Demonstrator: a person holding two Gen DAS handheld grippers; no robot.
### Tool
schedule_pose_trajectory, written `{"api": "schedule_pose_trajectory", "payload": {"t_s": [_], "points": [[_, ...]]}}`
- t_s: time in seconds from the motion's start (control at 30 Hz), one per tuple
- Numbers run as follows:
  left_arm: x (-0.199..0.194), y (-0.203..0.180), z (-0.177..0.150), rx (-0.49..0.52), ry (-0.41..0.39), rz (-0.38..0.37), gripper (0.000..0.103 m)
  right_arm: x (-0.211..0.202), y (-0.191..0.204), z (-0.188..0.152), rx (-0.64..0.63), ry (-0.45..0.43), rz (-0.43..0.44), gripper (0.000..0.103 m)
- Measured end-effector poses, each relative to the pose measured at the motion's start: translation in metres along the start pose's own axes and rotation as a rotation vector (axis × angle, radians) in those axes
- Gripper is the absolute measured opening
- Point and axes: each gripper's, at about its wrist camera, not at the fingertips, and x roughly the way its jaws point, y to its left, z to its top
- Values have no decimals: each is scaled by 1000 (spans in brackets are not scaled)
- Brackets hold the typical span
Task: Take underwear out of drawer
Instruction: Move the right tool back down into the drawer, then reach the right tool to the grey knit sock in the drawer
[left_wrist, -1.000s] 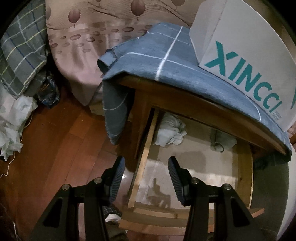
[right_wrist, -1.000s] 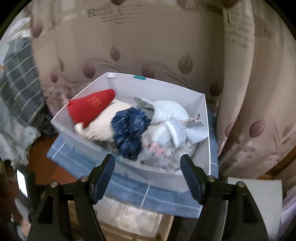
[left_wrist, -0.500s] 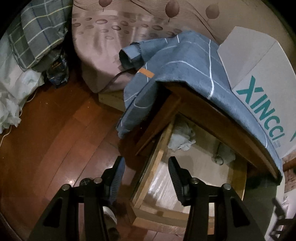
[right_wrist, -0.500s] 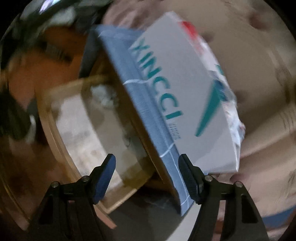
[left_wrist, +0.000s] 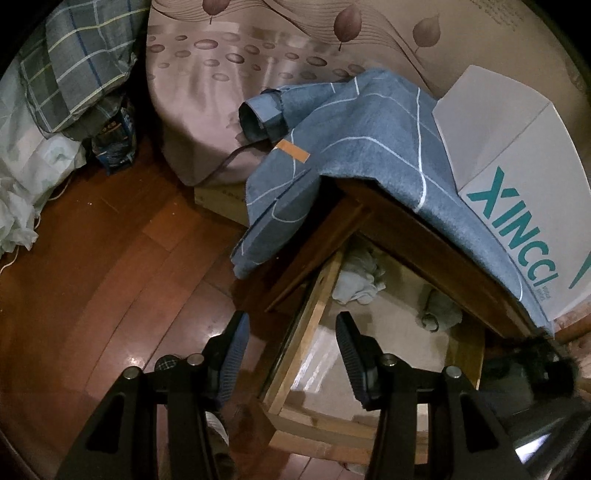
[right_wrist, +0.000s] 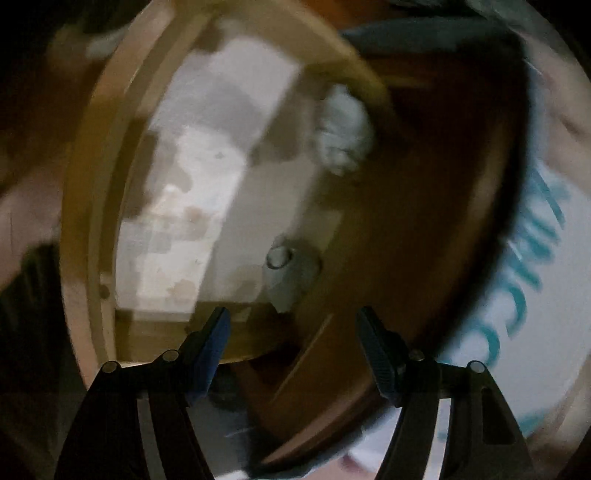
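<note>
Right gripper (right_wrist: 291, 350): jaws apart, nothing between them, aimed steeply down into the open drawer (right_wrist: 92, 221). Just ahead of the tips and a little right of centre, a small grey-green bundle of underwear (right_wrist: 295, 275) on the pale drawer liner, tucked close under the table's front edge. Long axis hard to judge through the blur; roughly a compact lump with a rolled end up. Farther off, up and to the right, a second, whitish bundle (right_wrist: 345, 133) against the far drawer side.

Left gripper (left_wrist: 291, 354): jaws about half apart, empty, hanging above the drawer's near corner, one finger over the floor (left_wrist: 110, 258), the other over the liner. From here, whitish bundle (left_wrist: 356, 284) nearer; grey-green one (left_wrist: 439, 308) farther right, half under the overhang. Right gripper judged the nearer to the grey-green piece.

In the way: the wooden tabletop edge (left_wrist: 424, 251) overhanging the drawer, draped with blue checked cloth (left_wrist: 369, 140), white lettered box (left_wrist: 524, 206) on top.
</note>
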Motion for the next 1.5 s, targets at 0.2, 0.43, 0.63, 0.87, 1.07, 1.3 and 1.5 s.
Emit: {"api": "schedule_pose_trajectory", "payload": {"t_s": [0.2,0.43,0.63,0.87,1.07,1.3,1.5], "points": [[-3,1,0,-2,-3,-11,50,43,14,21,-151,63,39,69],[-3,-3,1,20,-5,0,50,82,-2,44,-104,83,146,67],[-3,-2,3,15,-4,-5,50,107,18,55,-236,188,135,69],[-2,1,2,12,15,-28,50,135,30,60,-336,302,74,71],[-3,2,2,15,18,-40,50,165,41,58,-389,408,27,75],[-5,0,0,19,21,-67,50,185,43,63,-399,461,59,82],[-2,-1,-1,28,40,-72,50,200,37,53,-409,462,33,86]]}}
